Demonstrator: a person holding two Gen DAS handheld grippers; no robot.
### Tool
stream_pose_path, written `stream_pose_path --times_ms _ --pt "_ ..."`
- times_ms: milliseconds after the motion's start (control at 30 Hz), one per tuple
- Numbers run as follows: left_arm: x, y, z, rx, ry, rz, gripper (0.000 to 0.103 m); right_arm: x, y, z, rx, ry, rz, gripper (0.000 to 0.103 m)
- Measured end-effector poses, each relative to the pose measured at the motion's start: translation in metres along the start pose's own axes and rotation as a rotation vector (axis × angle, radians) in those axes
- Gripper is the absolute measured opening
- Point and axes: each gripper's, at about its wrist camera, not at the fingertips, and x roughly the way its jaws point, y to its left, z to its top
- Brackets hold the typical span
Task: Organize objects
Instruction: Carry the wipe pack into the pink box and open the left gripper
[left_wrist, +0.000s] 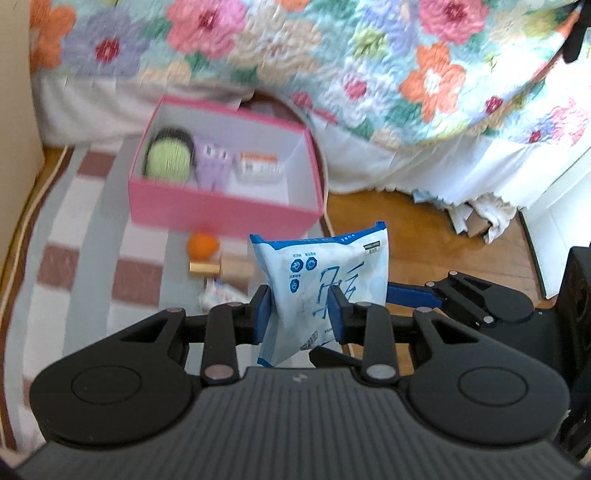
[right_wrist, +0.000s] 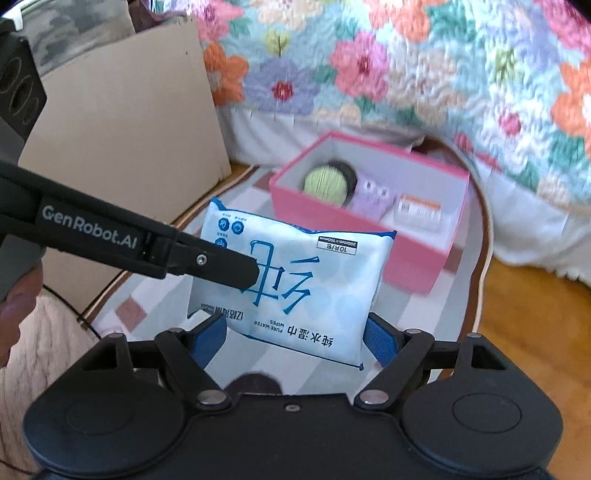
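With our left claw clamped on the wipes in the air, right claw apart around its ends, the pink box lies ahead, beyond the pack.

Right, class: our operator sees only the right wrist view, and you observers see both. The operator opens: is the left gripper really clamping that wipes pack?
Observer: Yes. The left wrist view shows the left gripper pinching the wipes pack between both blue pads.
Operator: Is anything loose on the rug?
Observer: An orange ball lies just in front of the pink box.
Operator: Anything else?
Observer: A wooden block lies next to the ball, nearer the camera.
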Motion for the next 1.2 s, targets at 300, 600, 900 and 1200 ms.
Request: stream_pose_path --times_ms 300,600,900,1200 --pt "0.017 0.005 0.074 0.006 -0.063 -0.016 0.030 0.012 -0.028 0.056 -0.035 -0.088 -0.034 0.085" --pt "0.091 0.026 0.134 -0.017 -0.061 0.016 0.030 0.065 -0.087 0.093 0.010 -0.106 -0.075 0.056" --pt "0.198 0.064 0.155 -0.119 0.068 0.010 0.031 0.152 -0.135 0.107 0.104 0.055 -0.102 0.049" --pt "0.261 0.110 0.143 -0.249 0.169 -0.029 0.031 0.217 -0.156 0.099 0.204 0.214 -0.107 0.049"
